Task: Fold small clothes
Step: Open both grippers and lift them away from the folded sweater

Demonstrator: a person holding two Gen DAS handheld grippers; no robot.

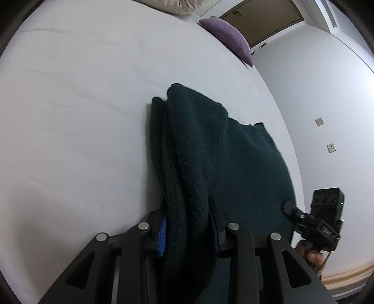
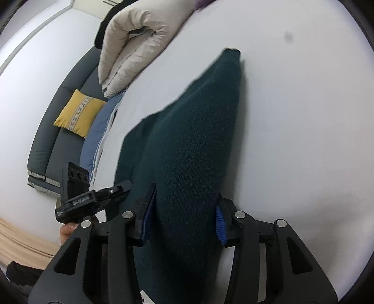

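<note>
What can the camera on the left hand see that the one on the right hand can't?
Only the left view shows a purple pillow, a brown door and two wall sockets.

Only the right view shows a yellow cushion on a grey sofa and a folded cream duvet.

Both show the dark green knitted garment on the white bed, bunched between each tool's blue pads, left tool and right tool.

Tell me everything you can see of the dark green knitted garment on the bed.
The dark green knitted garment looks like thick, coarse wool, deep teal in colour. It is folded over in layers, with stacked edges showing in the left wrist view. Its far part rests on the white bed sheet, one corner pointing away. The near edge bunches between the left tongs and the right tongs, blue pads on either side of it.
</note>
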